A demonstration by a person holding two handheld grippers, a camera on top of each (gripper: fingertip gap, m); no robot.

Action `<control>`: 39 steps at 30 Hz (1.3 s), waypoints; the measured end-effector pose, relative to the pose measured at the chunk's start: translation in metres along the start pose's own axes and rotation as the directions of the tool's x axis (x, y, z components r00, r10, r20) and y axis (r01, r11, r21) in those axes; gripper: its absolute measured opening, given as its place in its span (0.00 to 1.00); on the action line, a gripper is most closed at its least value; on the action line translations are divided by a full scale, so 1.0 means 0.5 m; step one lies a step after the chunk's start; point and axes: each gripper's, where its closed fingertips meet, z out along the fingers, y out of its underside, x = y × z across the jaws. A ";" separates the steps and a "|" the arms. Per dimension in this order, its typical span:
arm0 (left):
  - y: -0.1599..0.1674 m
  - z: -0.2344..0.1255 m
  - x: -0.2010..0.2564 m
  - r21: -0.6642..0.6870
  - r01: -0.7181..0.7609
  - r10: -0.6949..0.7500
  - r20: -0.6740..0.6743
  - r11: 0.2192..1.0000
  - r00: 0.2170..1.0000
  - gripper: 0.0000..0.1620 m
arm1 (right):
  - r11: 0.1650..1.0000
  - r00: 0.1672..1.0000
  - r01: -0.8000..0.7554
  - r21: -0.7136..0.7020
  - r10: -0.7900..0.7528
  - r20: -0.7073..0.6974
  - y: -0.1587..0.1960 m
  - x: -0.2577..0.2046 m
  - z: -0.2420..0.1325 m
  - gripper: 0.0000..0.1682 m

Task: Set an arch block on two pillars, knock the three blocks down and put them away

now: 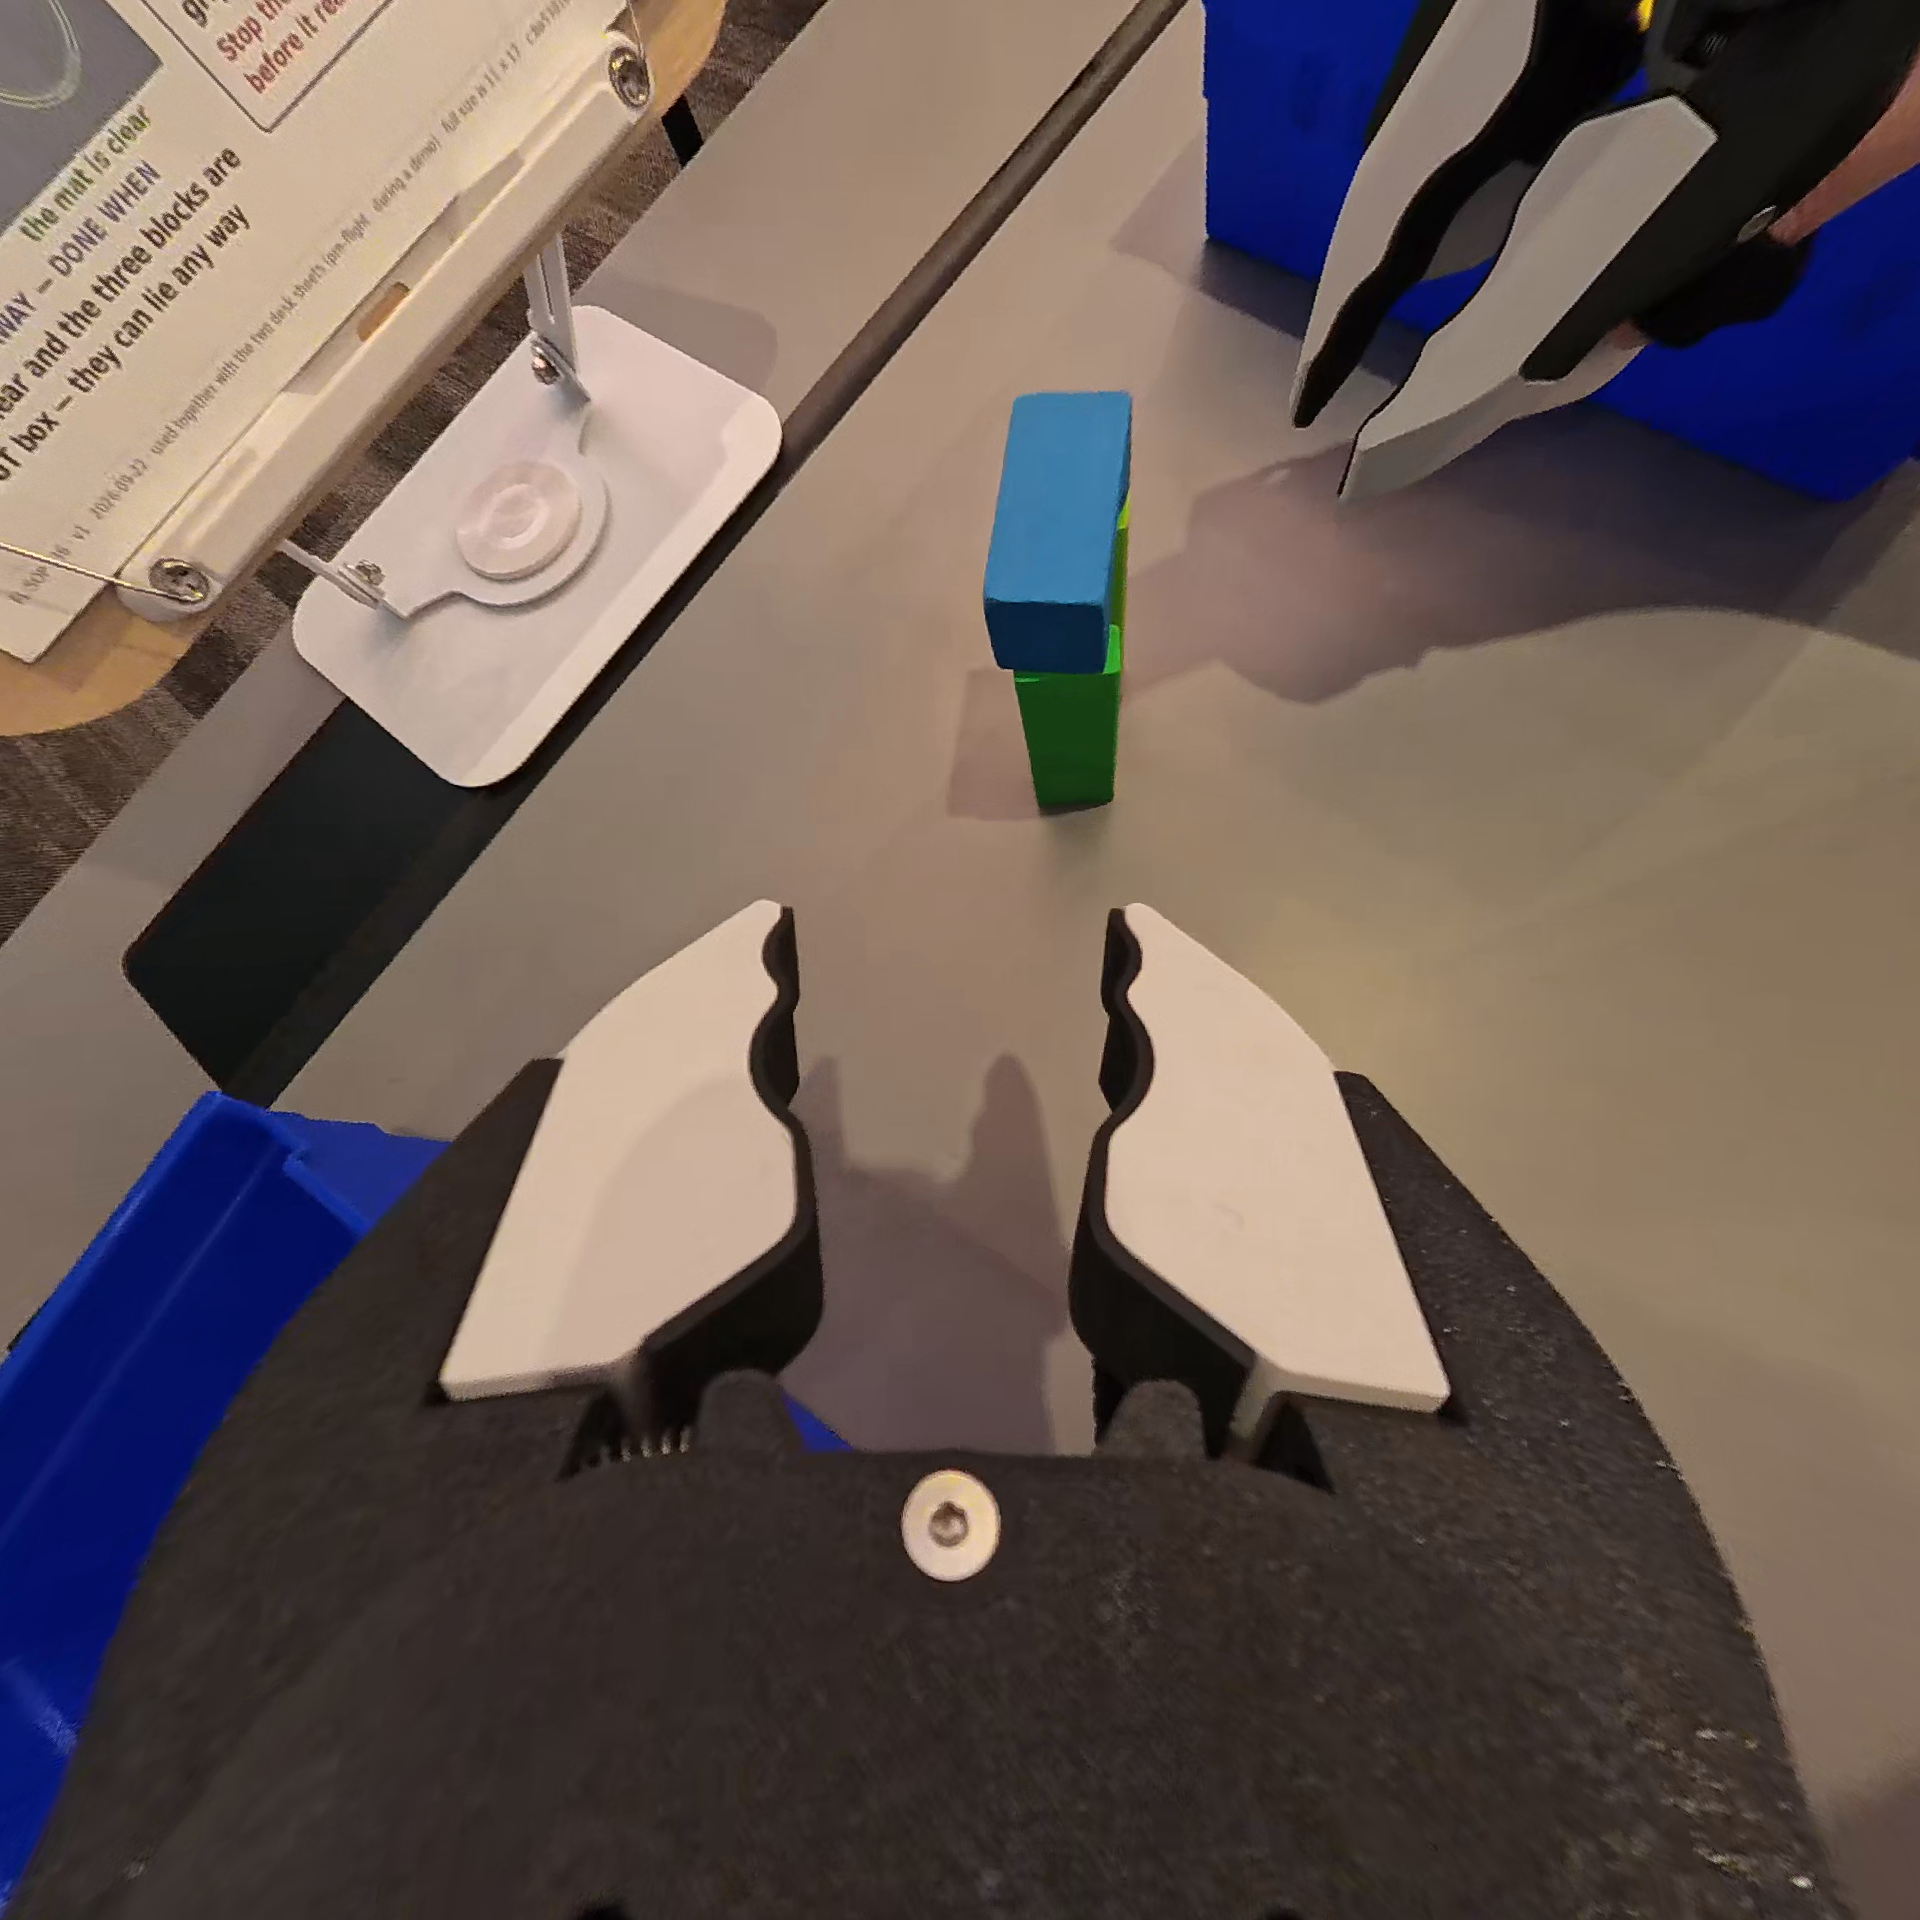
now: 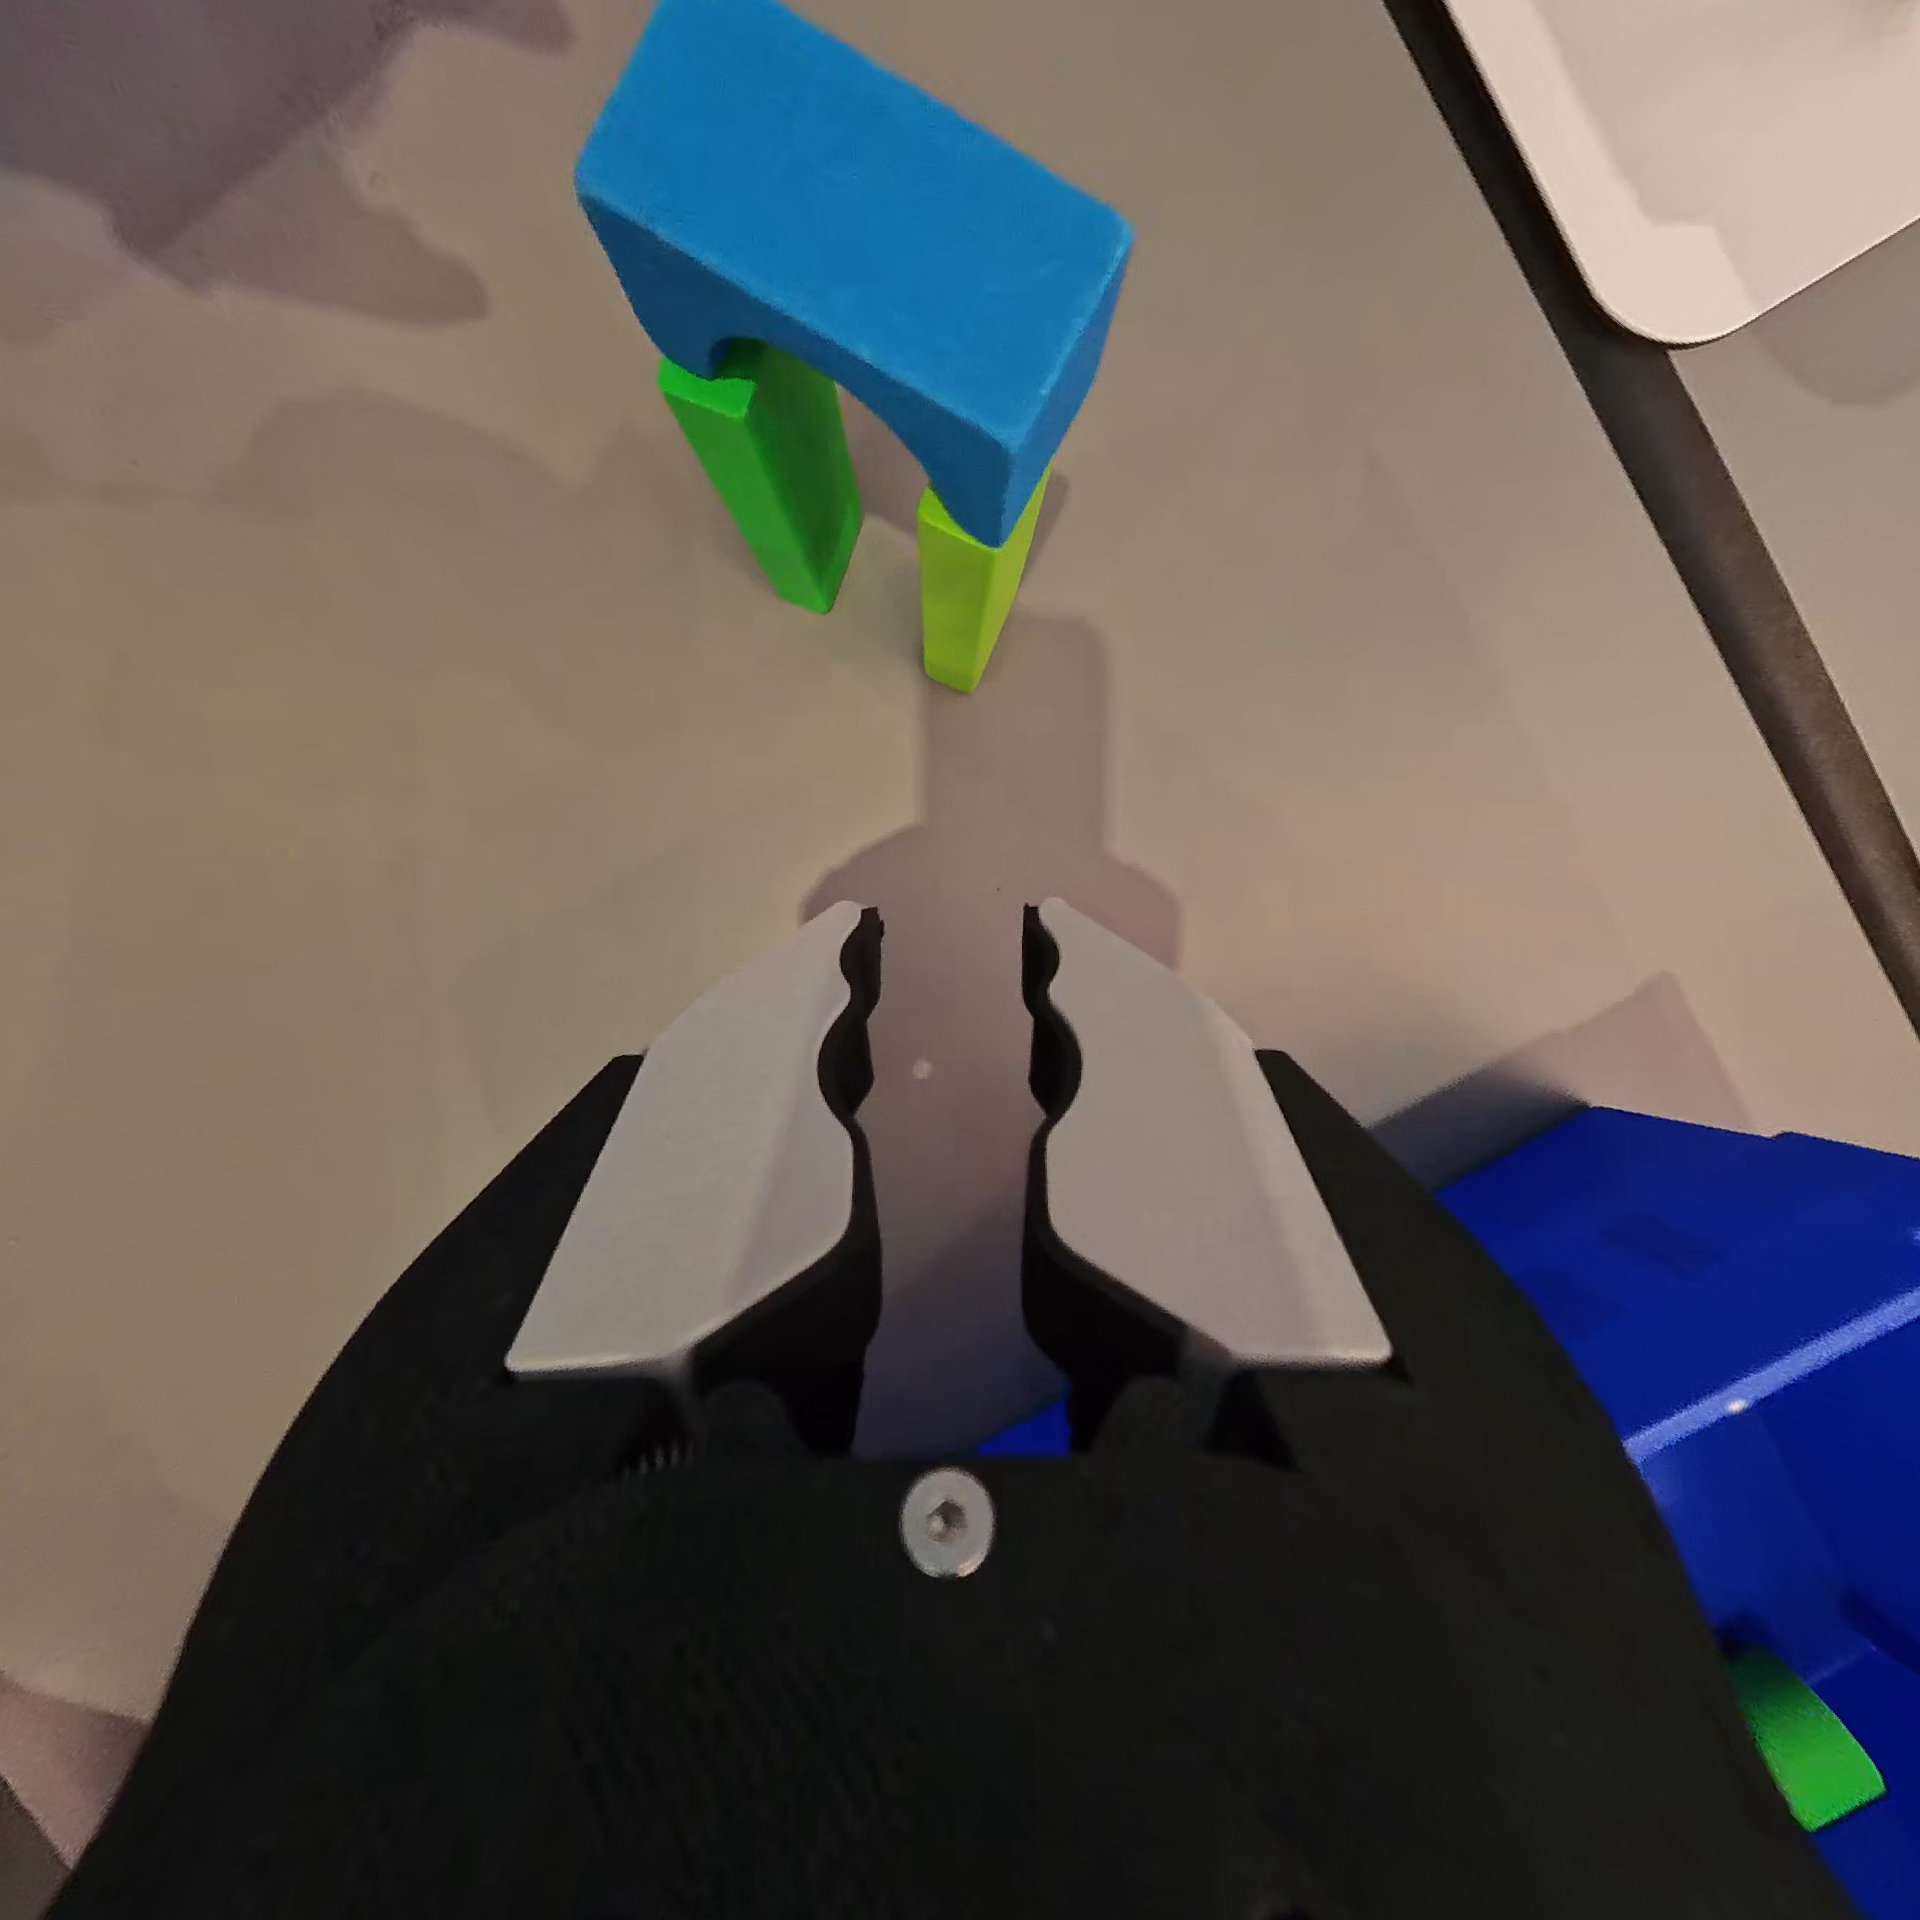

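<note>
A blue arch block rests on two upright green pillars on the grey mat: a darker green pillar and a lime green pillar. In the left wrist view the arch shows end-on over the darker green pillar, with only a sliver of the lime one behind. My left gripper is open and empty, a short way in front of the stack. My right gripper is open with a narrower gap, empty, short of the lime pillar. It also shows in the left wrist view, beyond and to the right of the stack.
A blue bin lies at the left gripper's lower left. Another blue bin lies beside the right gripper, with a green piece in it. A white stand base holds an instruction sheet past the mat's dark edge. The tips of one gripper are about 20 cm away from the tips of the other. The blue arch block is about 9 cm from my right fingertips. It turns up in the left wrist view as well. From the right gripper's tips to the arch is close to 10 cm. Look for it in the right wrist view too.
</note>
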 end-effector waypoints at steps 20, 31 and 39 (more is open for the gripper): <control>-0.017 -0.046 -0.006 0.045 -0.009 0.007 0.038 0.999 0.999 0.34 | 0.999 1.000 -0.028 -0.026 0.027 -0.013 0.008 0.015 0.031 0.16; -0.014 -0.056 -0.018 0.044 -0.002 0.000 0.064 0.999 0.998 0.34 | 0.998 0.999 -0.050 -0.043 0.050 -0.020 0.014 0.019 0.033 0.16; -0.007 -0.082 -0.044 0.049 0.022 -0.027 0.109 0.999 0.994 0.33 | 0.997 0.997 -0.066 -0.047 0.064 -0.034 0.017 0.025 0.034 0.16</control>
